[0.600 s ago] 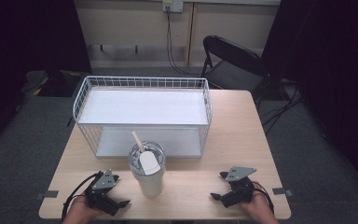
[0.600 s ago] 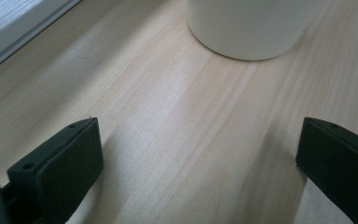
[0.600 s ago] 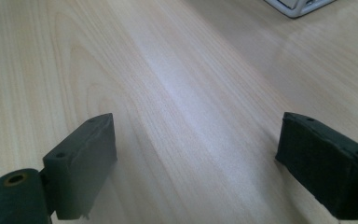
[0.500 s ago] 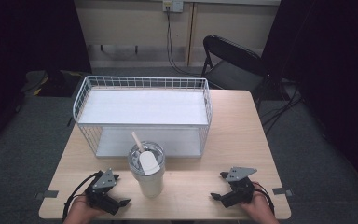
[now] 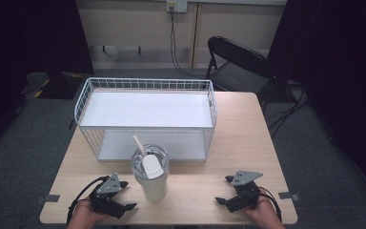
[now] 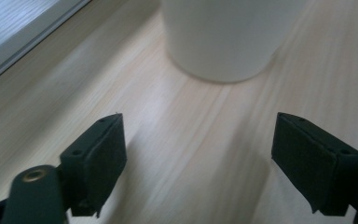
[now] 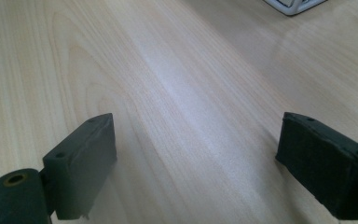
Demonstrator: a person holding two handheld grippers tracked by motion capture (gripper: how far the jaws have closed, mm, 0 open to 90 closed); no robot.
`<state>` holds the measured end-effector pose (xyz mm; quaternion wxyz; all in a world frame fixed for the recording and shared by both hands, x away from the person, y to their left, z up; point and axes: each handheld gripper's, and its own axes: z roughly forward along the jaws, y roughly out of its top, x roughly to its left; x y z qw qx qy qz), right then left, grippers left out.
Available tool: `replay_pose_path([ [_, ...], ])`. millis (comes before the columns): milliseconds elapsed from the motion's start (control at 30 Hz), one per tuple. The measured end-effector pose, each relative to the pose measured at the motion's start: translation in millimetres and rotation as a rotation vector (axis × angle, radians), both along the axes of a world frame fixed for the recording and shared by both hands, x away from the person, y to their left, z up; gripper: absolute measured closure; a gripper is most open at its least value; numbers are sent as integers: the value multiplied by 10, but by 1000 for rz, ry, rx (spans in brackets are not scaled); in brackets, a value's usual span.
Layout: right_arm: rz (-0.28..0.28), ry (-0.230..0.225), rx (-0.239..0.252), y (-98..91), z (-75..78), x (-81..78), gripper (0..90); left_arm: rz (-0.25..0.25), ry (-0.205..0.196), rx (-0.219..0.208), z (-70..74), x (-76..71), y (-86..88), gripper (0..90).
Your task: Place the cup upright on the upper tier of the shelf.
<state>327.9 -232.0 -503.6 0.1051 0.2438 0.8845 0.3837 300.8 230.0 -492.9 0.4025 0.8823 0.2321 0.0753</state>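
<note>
White tumbler (image 5: 150,179), one, between two wide-jawed grippers.

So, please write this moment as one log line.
left gripper: open, near tumbler | right gripper: open, over table | basket: untouched

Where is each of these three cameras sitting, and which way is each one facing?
High view: above the person's side, looking forward and down on the table, wire basket and tumbler; hands and both hand-held grippers show.
Left gripper view: on the left hand-held gripper, jaws open, facing the tumbler's base.
Right gripper view: on the right hand-held gripper, jaws open, over bare tabletop.
Shared: the high and left gripper views both show the tumbler.
</note>
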Motion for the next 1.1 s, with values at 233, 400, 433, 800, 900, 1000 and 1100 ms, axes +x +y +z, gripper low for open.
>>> replay_pose_path([
  [233, 0, 0, 0, 0, 0, 0, 110, -3, -29, -130, 211, -8, -108, 166],
  [400, 0, 0, 0, 0, 0, 0, 110, -5, -31, -167, 263, 0, -175, 156],
  [433, 0, 0, 0, 0, 0, 0, 110, -3, -34, -182, 278, 5, -193, 157],
  [800, 0, 0, 0, 0, 0, 0, 110, 10, -47, -232, 340, 56, -297, 152],
  [900, 0, 0, 0, 0, 0, 0, 110, 13, -48, -238, 346, 74, -306, 153],
  [1000, 0, 0, 0, 0, 0, 0, 110, 14, -51, -238, 346, 84, -314, 155],
  [1100, 0, 0, 0, 0, 0, 0, 110, 27, -50, -257, 341, 84, -340, 150],
])
